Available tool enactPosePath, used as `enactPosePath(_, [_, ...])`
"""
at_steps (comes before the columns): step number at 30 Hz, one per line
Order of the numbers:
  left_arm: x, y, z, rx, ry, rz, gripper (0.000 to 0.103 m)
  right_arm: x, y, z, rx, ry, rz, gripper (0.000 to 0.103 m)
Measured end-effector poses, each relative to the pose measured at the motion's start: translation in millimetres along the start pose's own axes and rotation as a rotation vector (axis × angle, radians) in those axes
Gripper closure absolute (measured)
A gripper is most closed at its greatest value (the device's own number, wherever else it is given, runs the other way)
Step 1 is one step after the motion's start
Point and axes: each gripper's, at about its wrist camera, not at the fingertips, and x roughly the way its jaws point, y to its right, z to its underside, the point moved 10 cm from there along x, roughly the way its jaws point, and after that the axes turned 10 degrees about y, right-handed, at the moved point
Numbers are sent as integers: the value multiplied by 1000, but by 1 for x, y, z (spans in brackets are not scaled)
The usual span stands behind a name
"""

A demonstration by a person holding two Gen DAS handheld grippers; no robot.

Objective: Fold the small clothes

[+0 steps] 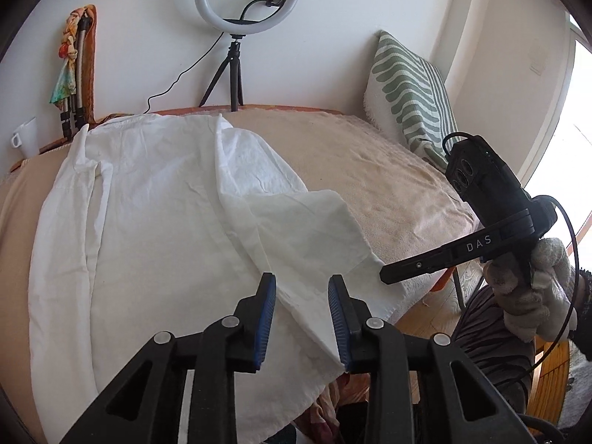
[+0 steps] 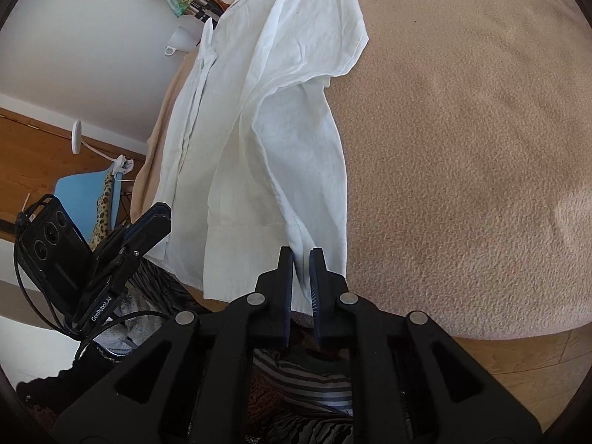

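Observation:
A white short-sleeved shirt [image 1: 166, 199] lies spread on a bed under a beige blanket [image 1: 355, 170], its collar end towards the wall. One sleeve is folded in over the body [image 1: 307, 229]. My left gripper [image 1: 301, 283] hovers open just above the shirt's near hem, with nothing between its blue pads. In the right wrist view, my right gripper [image 2: 301, 257] is shut on a fold of the shirt [image 2: 259, 155] at the near right edge of the hem, the cloth running down between its fingers. A gloved hand [image 1: 536, 288] holds it.
A ring light on a small tripod [image 1: 246, 0] stands at the wall behind the bed. A green-striped pillow [image 1: 407, 92] leans at the back right. A white mug [image 1: 26, 135] and a folded tripod with a colourful scarf [image 1: 72, 63] are at the back left. A blue chair [image 2: 85, 192] stands beside the bed.

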Motion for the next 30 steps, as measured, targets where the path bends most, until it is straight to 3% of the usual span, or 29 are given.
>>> enactPosePath(5, [29, 36, 8, 93, -77, 74, 66, -20, 11, -8, 76, 67, -53, 92])
enactPosePath(8, [41, 41, 4, 95, -76, 79, 64, -34, 16, -11, 95, 106, -68, 92])
enactPosePath(12, [55, 49, -6, 138, -73, 86, 45, -53, 24, -20, 97, 167, -64, 92])
enactPosePath(18, [76, 74, 18, 192, -173, 134, 43, -69, 38, -34, 118, 229, -56, 92])
enactPosePath(25, [99, 83, 32, 185, -214, 94, 40, -90, 52, -40, 143, 275, -62, 91])
enactPosePath(30, [104, 82, 37, 261, -205, 49, 46, -101, 59, -47, 136, 305, -43, 73])
